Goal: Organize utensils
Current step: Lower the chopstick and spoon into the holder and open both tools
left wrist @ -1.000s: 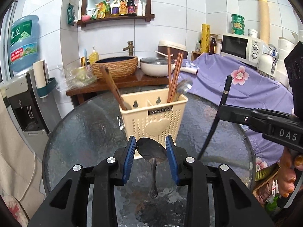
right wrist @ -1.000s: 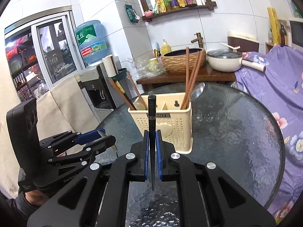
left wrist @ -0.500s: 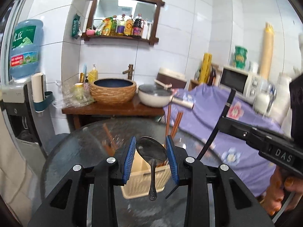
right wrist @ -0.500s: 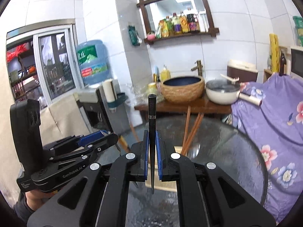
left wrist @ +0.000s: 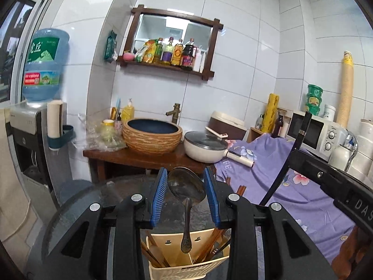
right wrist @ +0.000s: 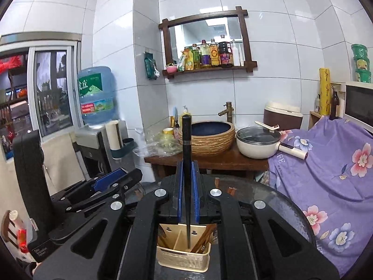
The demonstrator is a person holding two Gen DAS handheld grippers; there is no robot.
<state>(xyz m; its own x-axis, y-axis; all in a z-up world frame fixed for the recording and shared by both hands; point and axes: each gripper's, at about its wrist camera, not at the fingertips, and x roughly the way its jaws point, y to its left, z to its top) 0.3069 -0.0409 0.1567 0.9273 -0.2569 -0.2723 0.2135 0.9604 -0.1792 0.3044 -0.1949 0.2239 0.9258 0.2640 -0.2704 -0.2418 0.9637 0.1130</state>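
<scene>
Grippers poised over the caddy [right wrist: 184, 256]: your left [left wrist: 185, 192] clamped the spoon [left wrist: 186, 186] bowl-up, your right [right wrist: 187, 194] pinched the chopstick [right wrist: 187, 163] upright, tips aimed into compartments.

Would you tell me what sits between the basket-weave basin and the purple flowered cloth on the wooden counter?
A cream lidded pot sits between the basin and the purple cloth, its handle reaching over the cloth; both wrist views show it.

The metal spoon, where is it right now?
Left wrist view, centre: the spoon is clamped between the left gripper, handle hanging down over the cream utensil holder.
</scene>
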